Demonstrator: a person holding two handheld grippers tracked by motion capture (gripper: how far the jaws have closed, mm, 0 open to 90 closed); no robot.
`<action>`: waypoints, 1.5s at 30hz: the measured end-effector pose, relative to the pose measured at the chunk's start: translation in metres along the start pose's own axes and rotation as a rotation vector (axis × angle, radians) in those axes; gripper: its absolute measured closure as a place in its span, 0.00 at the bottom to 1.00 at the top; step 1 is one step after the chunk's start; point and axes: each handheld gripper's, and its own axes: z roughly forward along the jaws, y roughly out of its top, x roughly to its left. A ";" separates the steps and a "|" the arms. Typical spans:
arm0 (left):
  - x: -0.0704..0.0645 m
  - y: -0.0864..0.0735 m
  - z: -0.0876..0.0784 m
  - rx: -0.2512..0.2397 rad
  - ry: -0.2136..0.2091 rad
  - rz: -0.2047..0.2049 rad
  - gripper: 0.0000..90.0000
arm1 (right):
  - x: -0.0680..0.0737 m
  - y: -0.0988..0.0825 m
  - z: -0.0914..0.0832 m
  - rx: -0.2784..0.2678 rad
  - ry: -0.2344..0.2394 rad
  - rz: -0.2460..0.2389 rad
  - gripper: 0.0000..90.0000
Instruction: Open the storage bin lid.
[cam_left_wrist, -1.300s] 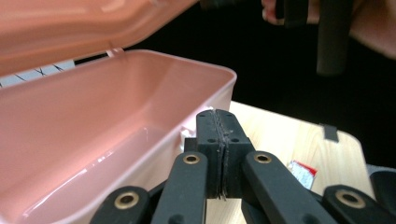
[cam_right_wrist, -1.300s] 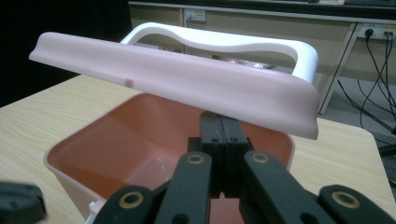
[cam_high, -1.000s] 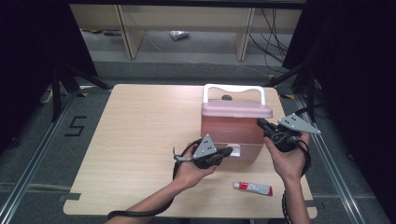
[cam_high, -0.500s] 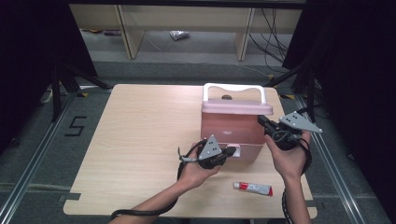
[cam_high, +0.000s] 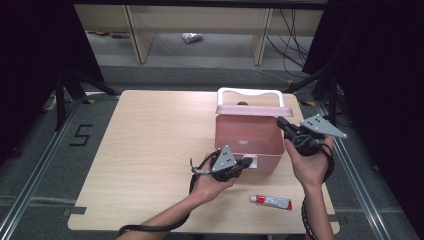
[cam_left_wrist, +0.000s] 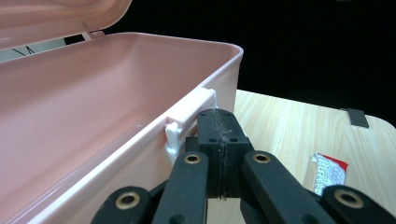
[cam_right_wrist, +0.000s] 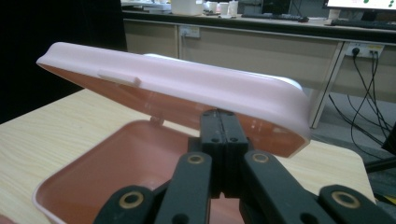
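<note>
Wooden table: left gripper, jaws pressed together, moved right to box latch; right gripper, closed too, props lid — box open

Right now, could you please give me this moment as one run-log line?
box: open, empty | lid: raised, right gripper shut beneath it | left gripper: shut, at front latch | tube: on table

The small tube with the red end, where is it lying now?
In the high view the tube lies on the table near its front edge, just in front of the pink box.
</note>
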 end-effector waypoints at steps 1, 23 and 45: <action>0.000 0.000 0.000 -0.001 -0.001 -0.001 0.99 | 0.000 0.001 0.000 -0.003 -0.011 -0.007 1.00; 0.000 -0.001 0.000 -0.009 -0.003 -0.008 0.99 | -0.005 0.016 0.014 -0.048 -0.041 0.008 1.00; 0.000 -0.001 0.000 -0.009 -0.003 -0.008 0.99 | -0.009 0.021 0.025 -0.071 -0.066 0.016 1.00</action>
